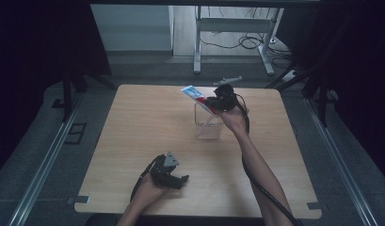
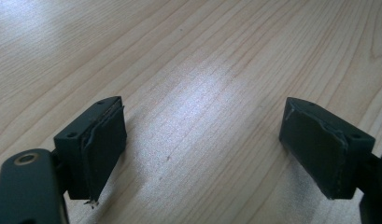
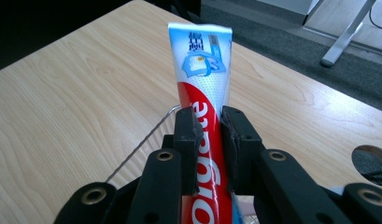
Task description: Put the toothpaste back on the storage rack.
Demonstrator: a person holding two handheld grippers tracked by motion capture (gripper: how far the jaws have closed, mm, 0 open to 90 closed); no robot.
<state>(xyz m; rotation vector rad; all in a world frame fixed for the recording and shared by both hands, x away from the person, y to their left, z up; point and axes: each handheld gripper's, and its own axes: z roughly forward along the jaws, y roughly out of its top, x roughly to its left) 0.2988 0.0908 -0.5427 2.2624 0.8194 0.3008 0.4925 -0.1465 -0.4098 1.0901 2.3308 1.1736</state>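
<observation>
A: Quick one. Your right gripper (image 1: 217, 100) is pinching the toothpaste tube (image 3: 203, 98), pads clamped on the red band mid-body. Right?

B: Yes. In the right gripper view the tube runs straight out between the jaws, crimped blue end away from you, cap end hidden below the frame. Long axis in line with the gripper.

A: And from the high view?

B: Tube (image 1: 195, 94) is tilted, crimped end up and to the left, lower end angled down toward the clear holder (image 1: 208, 127), which sits right under your hand. Can't tell whether the tube's lower end is already inside it or just above the rim.

A: So the move turns on that, I'd guess: tube over the holder opening, slanted, and it needs to go down along its own axis.

B: Agreed, judging only. Left gripper (image 1: 170, 175) is well apart near the front edge, jaws spread wide with bare table (image 2: 198, 70) between them. Your right hand is far nearer.

A: Room?

B: Plenty of open tabletop left of the holder; the far edge of the table is near behind the tube, so keep the crimped end from swinging back.
</observation>
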